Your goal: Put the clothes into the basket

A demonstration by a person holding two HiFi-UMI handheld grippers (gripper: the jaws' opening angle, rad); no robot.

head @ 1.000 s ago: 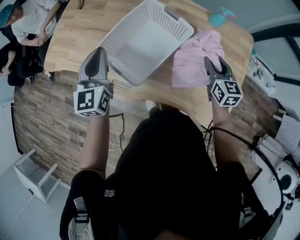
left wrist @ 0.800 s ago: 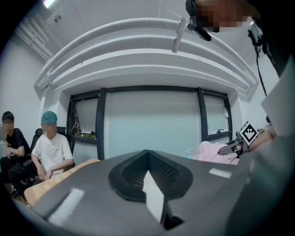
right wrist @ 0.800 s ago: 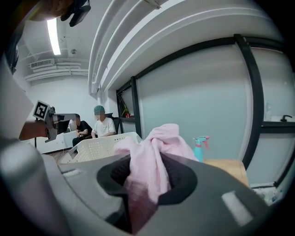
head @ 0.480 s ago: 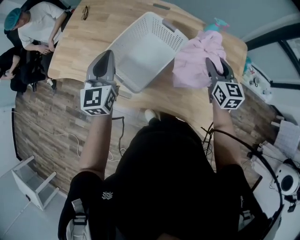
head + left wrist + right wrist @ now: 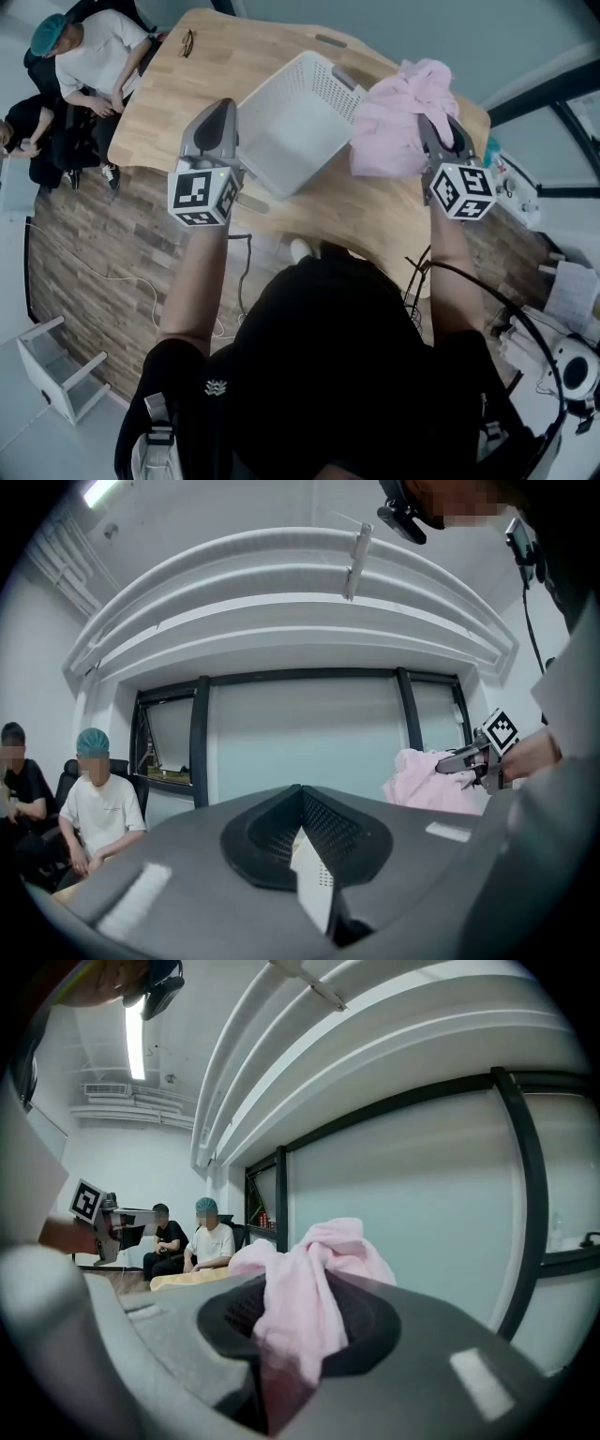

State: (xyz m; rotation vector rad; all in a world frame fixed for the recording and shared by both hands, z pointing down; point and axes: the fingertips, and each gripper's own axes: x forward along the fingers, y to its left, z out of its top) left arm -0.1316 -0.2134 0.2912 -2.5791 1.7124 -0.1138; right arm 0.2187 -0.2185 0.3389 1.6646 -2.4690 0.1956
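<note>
A white perforated basket point(image 5: 292, 122) sits near the front edge of the wooden table point(image 5: 178, 103). My left gripper point(image 5: 226, 106) is at the basket's left side. In the left gripper view its jaws point(image 5: 314, 860) are shut on a piece of the basket's white rim point(image 5: 312, 885). To the right of the basket hangs a pink cloth point(image 5: 401, 112), bunched and lifted off the table. My right gripper point(image 5: 429, 122) is shut on it. In the right gripper view the pink cloth point(image 5: 309, 1283) spills up out of the jaws point(image 5: 291, 1344).
Two people point(image 5: 89, 56) sit at the table's far left end, and a pair of glasses point(image 5: 187, 39) lies near them. A teal bottle point(image 5: 492, 150) shows past the right gripper. A white stool point(image 5: 56, 366) and cables lie on the floor at left.
Both grippers have risen. The pink cloth has come up off the table in the right gripper, and the left gripper has stayed on the basket's rim.
</note>
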